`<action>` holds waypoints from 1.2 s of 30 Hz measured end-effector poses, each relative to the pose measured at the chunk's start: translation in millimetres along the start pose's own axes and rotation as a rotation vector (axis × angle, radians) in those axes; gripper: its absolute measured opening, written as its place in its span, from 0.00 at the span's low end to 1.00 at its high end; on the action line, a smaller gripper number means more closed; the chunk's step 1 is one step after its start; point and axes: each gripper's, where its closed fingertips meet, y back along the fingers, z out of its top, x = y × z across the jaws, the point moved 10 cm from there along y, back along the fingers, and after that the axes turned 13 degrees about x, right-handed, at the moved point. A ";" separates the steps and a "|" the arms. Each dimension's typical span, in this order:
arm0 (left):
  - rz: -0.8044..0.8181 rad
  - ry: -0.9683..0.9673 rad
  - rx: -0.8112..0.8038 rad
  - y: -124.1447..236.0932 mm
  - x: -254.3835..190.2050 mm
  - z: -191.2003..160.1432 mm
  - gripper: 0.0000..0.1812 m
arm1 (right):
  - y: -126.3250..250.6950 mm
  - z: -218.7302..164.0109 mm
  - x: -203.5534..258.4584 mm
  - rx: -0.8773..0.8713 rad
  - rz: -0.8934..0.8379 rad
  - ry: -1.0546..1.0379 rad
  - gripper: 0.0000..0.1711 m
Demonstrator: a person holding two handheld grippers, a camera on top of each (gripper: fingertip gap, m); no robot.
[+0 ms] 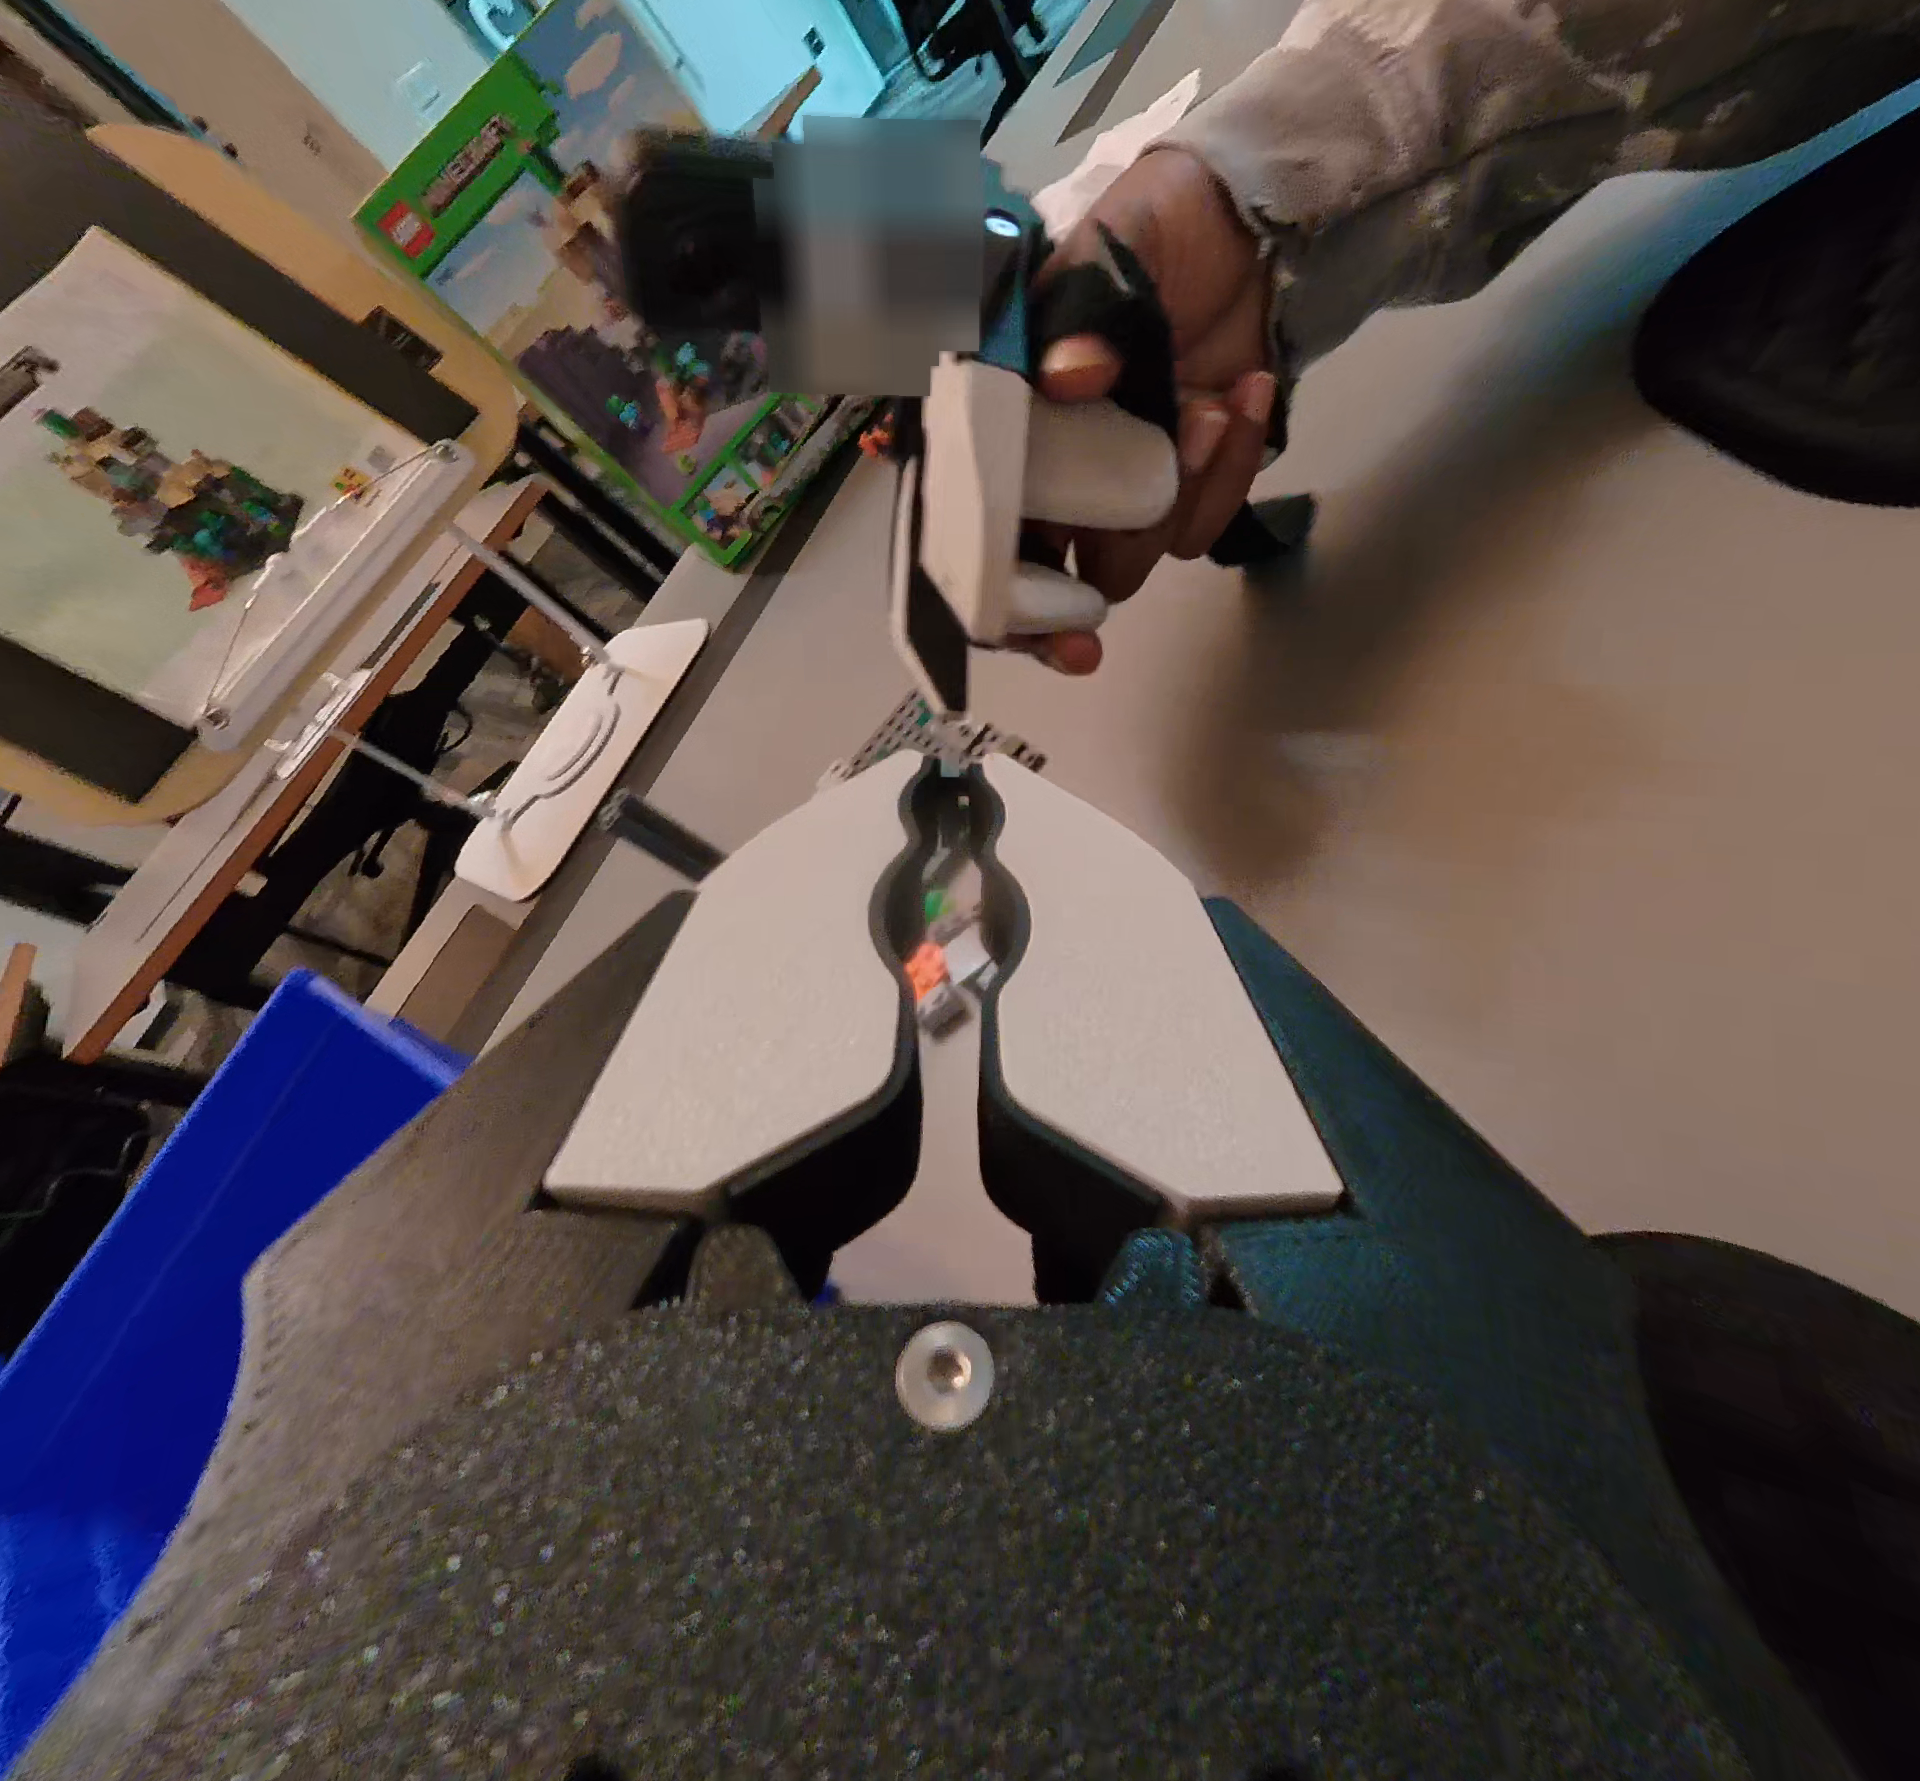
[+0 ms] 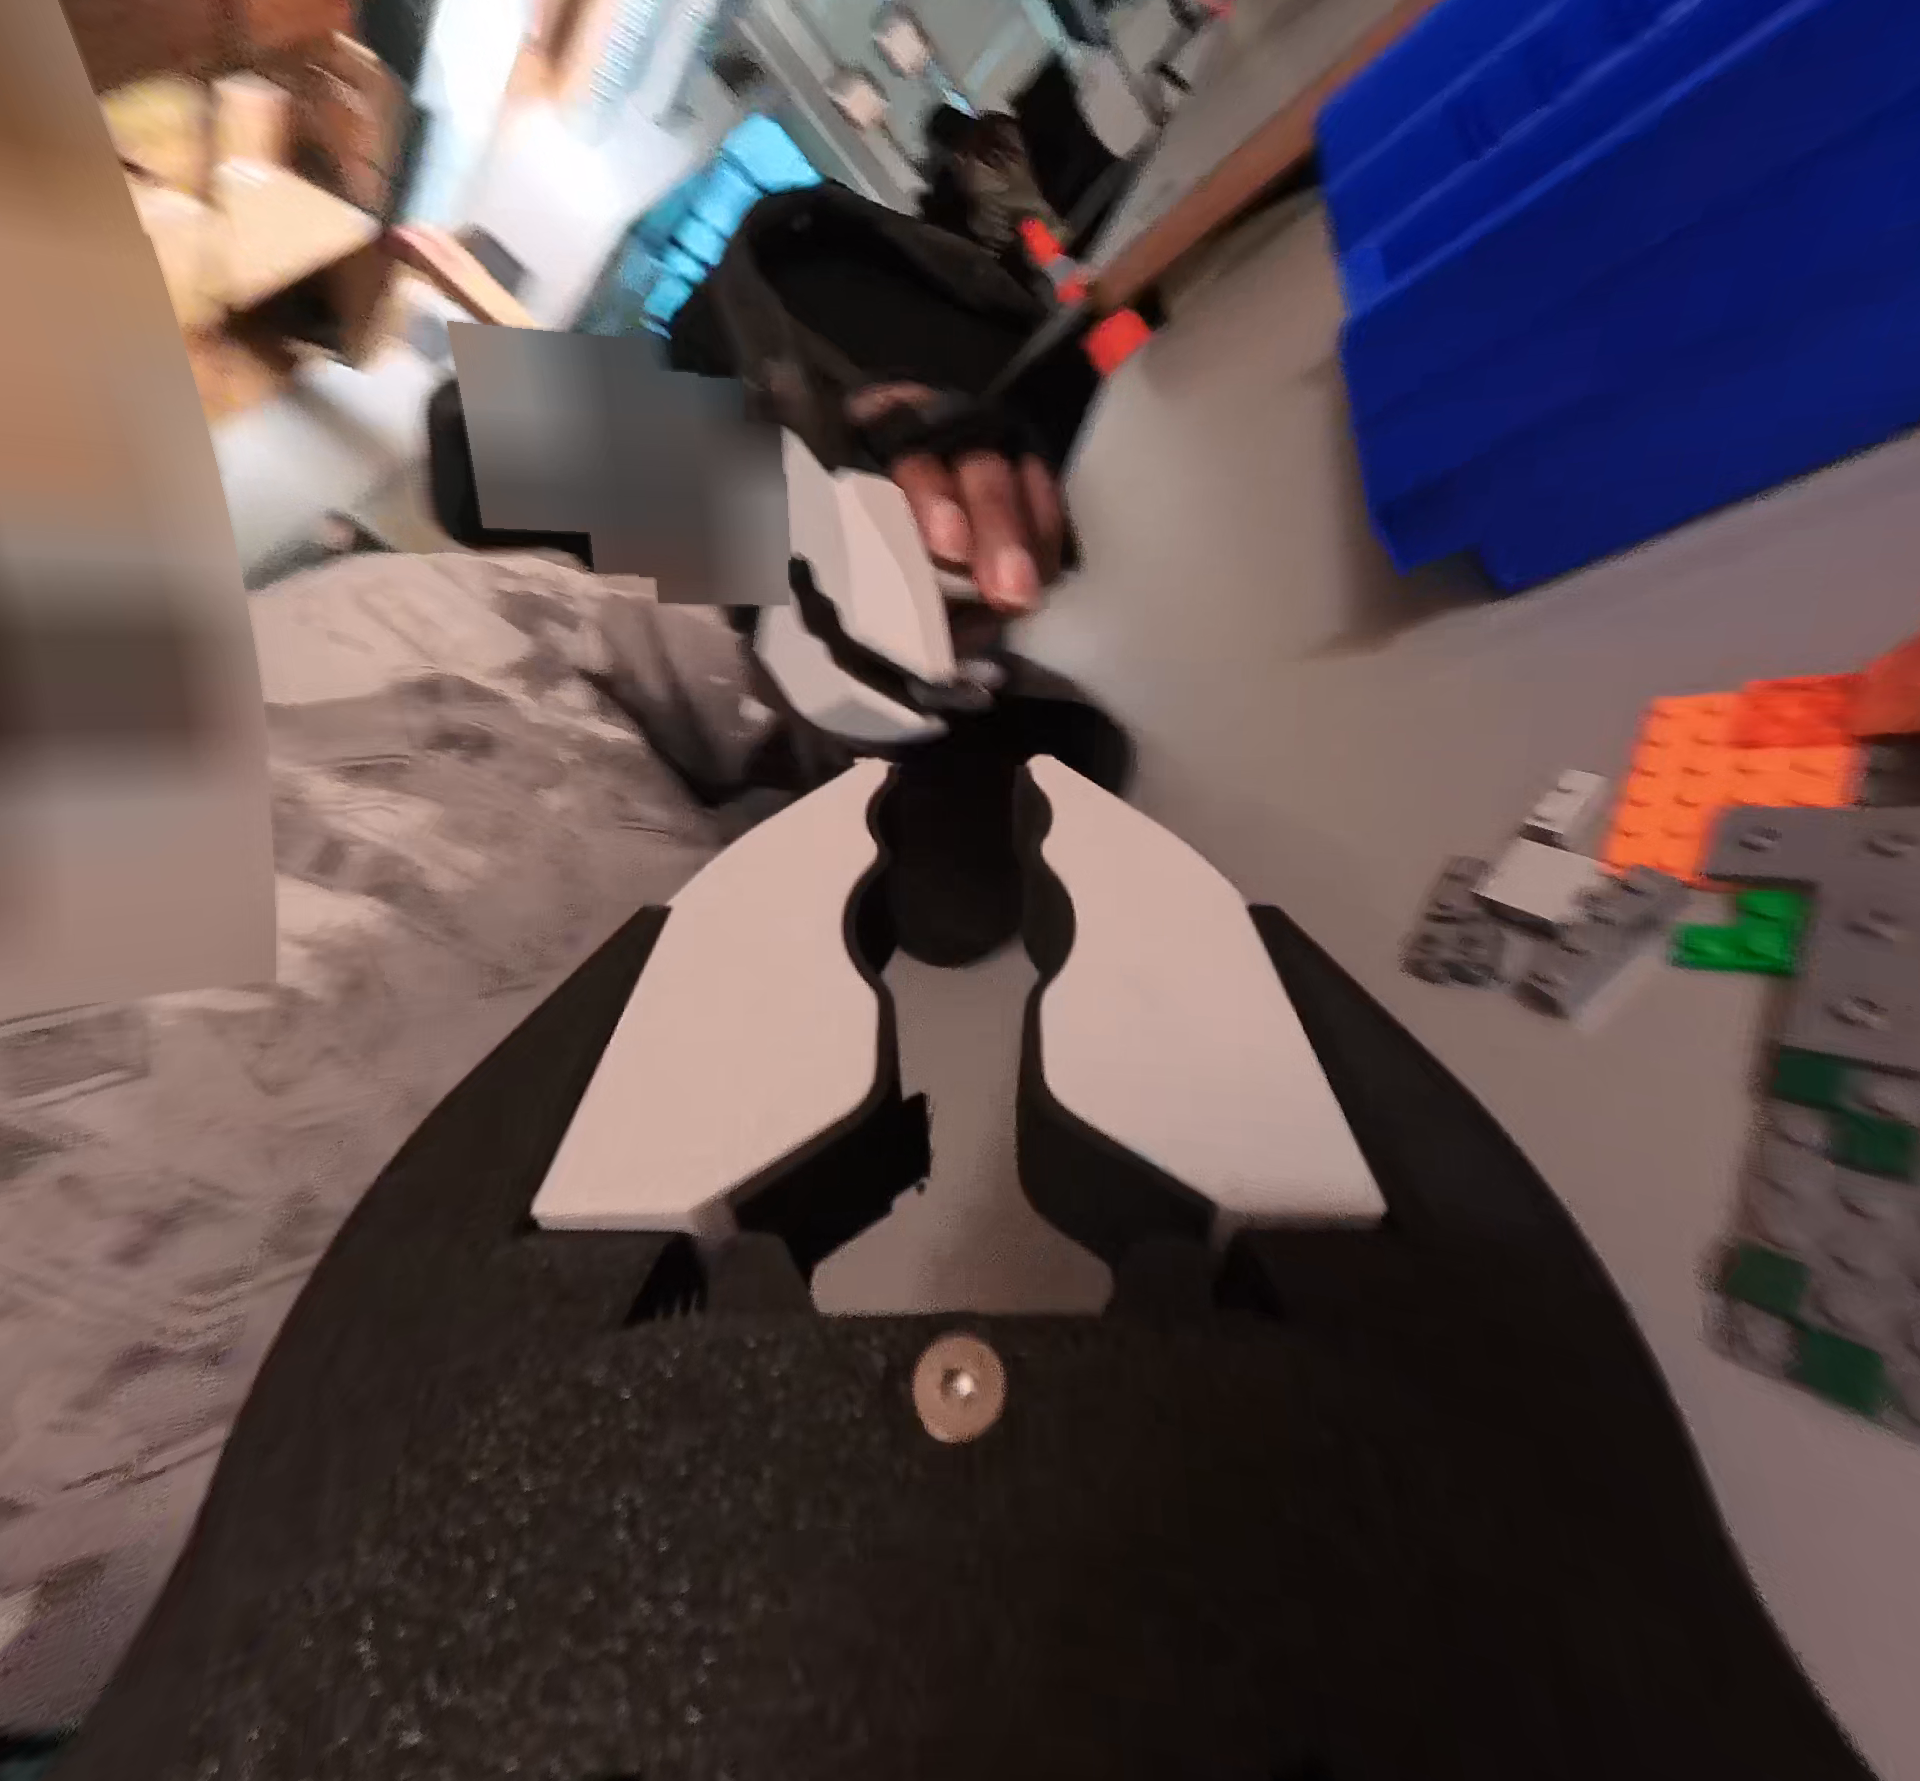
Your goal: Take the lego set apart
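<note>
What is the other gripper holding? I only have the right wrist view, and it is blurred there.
Observer: In the left wrist view, the left gripper is shut on a small flat grey studded lego plate, pinched at its fingertips.
Operator: Is my right gripper on that plate?
Observer: The right gripper reaches in from above and its tip meets the plate's upper edge. Whether it grips the plate is hidden.
Operator: Is there anything behind it that I miss?
Observer: A green cardboard lego box stands behind the right gripper.
</note>
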 end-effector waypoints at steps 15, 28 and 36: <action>0.111 0.597 0.430 -2.0 107.2 -97.7 0.14 | -42.1 -2.7 -39.7 0.500 -0.847 0.166 0.34; 0.092 0.534 0.340 1.2 94.0 -90.1 0.21 | -51.6 4.9 -48.4 0.547 -0.898 0.186 0.31; 0.106 0.386 0.230 14.0 74.7 -55.6 0.17 | -56.9 5.1 -45.0 0.613 -0.935 0.287 0.05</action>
